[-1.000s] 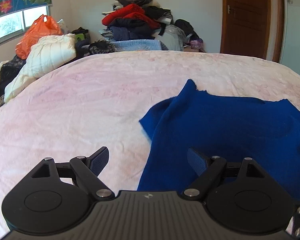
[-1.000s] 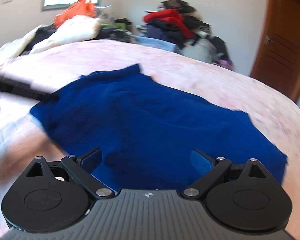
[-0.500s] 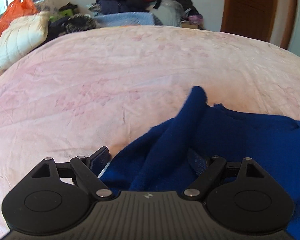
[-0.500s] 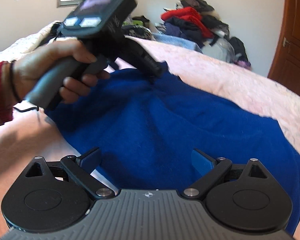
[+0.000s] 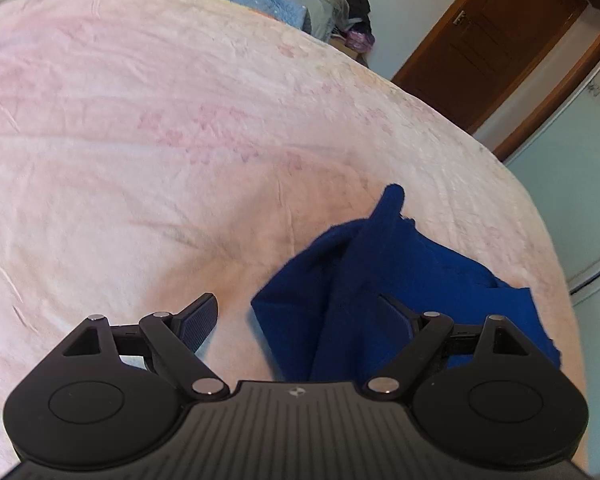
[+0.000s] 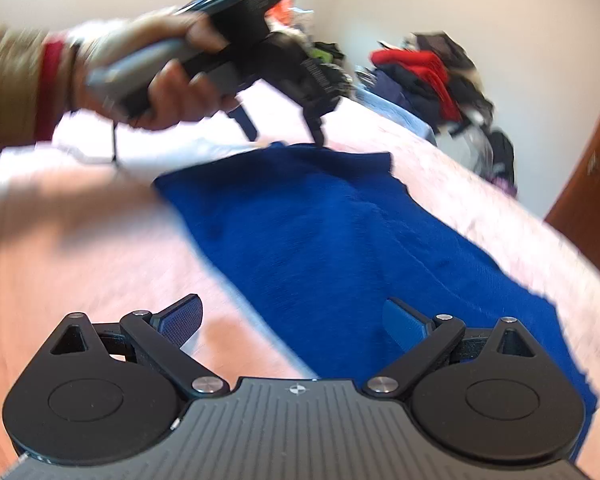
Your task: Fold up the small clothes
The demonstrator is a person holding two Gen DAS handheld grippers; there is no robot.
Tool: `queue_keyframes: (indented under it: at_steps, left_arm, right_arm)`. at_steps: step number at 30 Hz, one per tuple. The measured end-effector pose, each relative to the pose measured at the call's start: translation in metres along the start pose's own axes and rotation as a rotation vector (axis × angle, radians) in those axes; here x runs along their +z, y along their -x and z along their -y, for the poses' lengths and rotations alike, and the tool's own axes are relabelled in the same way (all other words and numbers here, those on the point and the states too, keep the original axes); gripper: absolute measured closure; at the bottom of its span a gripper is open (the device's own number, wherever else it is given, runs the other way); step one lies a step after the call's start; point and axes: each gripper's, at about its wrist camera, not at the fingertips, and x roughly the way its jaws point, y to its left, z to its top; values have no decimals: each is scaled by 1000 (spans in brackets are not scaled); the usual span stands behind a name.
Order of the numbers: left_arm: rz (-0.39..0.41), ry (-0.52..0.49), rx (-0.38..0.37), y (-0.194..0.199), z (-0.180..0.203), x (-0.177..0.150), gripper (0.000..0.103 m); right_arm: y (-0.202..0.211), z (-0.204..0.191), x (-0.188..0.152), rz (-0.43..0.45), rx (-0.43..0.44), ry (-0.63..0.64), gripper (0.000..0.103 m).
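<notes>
Both tools gape wide; only right wrist view shows the hand (image 6: 156, 80) above blue cloth (image 6: 340, 232).

No readable text, numbers or brand names are found in either view. A small round emblem, a logo without letters, is seen on the ribbed body of the left gripper (image 5: 296, 308) and on that of the right gripper (image 6: 294, 318). In the right wrist view, white print is seen on the side of the left gripper, held in the person's hand (image 6: 160, 76), but it is too blurred to be read.
</notes>
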Motion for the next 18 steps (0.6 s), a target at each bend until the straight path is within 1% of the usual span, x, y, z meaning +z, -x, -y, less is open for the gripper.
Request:
queue_keyframes:
  at_steps: [1, 2, 5, 7, 9, 11, 14, 18]
  left_arm:
    - [-16, 16, -31, -1, -2, -5, 15]
    - [-22, 21, -51, -2, -3, -7, 12]
    - [-23, 6, -88, -3, 0, -10, 5]
    - [-45, -3, -128, -8, 3, -9, 5]
    - [-61, -21, -152, -15, 8, -8, 5]
    - [-64, -64, -157, -22, 19, -6, 5]
    - [-81, -110, -183, -33, 33, -3, 5]
    - [-78, -173, -196, -49, 48, 3, 5]
  right_arm:
    - [0, -8, 0, -5, -21, 36, 6]
    - [0, -14, 0, -7, -41, 65, 6]
    - [-2, -23, 2, -2, -85, 109, 5]
    - [-6, -27, 6, -2, -118, 130, 4]
    - [-13, -32, 10, 8, -157, 161, 4]
    - [-22, -38, 15, 16, -203, 200, 4]
    - [-37, -43, 24, 28, -261, 250, 4]
    - [-54, -39, 35, 31, -296, 255, 4]
